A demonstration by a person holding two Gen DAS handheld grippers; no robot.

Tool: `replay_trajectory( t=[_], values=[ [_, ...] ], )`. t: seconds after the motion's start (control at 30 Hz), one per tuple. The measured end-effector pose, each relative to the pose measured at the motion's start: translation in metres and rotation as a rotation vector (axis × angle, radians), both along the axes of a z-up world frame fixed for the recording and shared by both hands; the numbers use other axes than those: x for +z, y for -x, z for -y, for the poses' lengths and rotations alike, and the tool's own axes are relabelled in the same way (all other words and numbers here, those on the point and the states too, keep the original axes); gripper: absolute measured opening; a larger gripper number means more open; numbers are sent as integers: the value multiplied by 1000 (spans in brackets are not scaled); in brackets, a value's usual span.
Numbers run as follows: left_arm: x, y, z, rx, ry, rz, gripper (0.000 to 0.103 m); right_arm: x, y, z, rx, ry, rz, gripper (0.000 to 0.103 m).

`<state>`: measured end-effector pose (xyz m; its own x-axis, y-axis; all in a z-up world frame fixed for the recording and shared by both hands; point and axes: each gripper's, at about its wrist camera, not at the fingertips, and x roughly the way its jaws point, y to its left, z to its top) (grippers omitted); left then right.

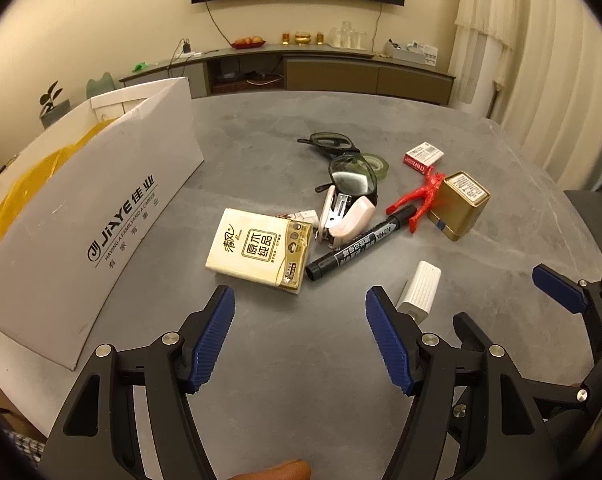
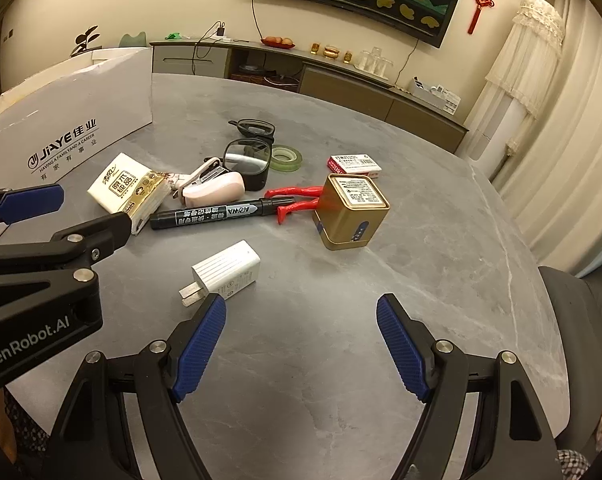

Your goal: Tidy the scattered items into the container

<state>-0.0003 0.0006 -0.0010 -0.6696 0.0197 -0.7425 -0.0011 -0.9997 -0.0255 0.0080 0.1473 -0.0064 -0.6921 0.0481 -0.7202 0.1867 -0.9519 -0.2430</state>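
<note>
A white cardboard box (image 1: 85, 216) (image 2: 73, 120) with yellow lining stands at the table's left. Scattered beside it lie a tissue pack (image 1: 259, 248) (image 2: 129, 186), a pink stapler (image 1: 347, 216) (image 2: 213, 188), a black marker (image 1: 361, 246) (image 2: 221, 213), dark glasses (image 1: 347, 172) (image 2: 247, 156), a tape roll (image 1: 377, 164) (image 2: 287, 158), a red figure (image 1: 419, 196) (image 2: 297, 198), a gold tin (image 1: 459, 204) (image 2: 351, 210), a small red-white box (image 1: 423, 156) (image 2: 355, 164) and a white charger (image 1: 419, 290) (image 2: 225, 270). My left gripper (image 1: 301, 340) is open just short of the tissue pack. My right gripper (image 2: 301, 346) is open, the charger by its left finger.
The grey stone table (image 2: 441, 264) has a rounded edge on the right, with a dark chair (image 2: 585, 320) beyond it. A low sideboard (image 1: 301, 68) with cups and fruit runs along the far wall. A fingertip (image 1: 285, 470) shows at the bottom of the left wrist view.
</note>
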Motion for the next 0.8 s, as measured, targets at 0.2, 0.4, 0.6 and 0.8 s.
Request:
replay_trajectory(
  t=[0.2,0.4,0.6,0.8],
  values=[
    [-3,1,-2,-5,14,9,71,0,1,0,-1,-9,-1,79],
    [-5,2,-3,-10,29,18,71,2,1,-2,-2,-2,-6,79],
    [-5,1,-5,-4,98,34,71,1,2,-11,-16,-13,-39,79],
    [5,-5,7,26,61,49,70,12,6,-31,-40,95,-12,35]
  ],
)
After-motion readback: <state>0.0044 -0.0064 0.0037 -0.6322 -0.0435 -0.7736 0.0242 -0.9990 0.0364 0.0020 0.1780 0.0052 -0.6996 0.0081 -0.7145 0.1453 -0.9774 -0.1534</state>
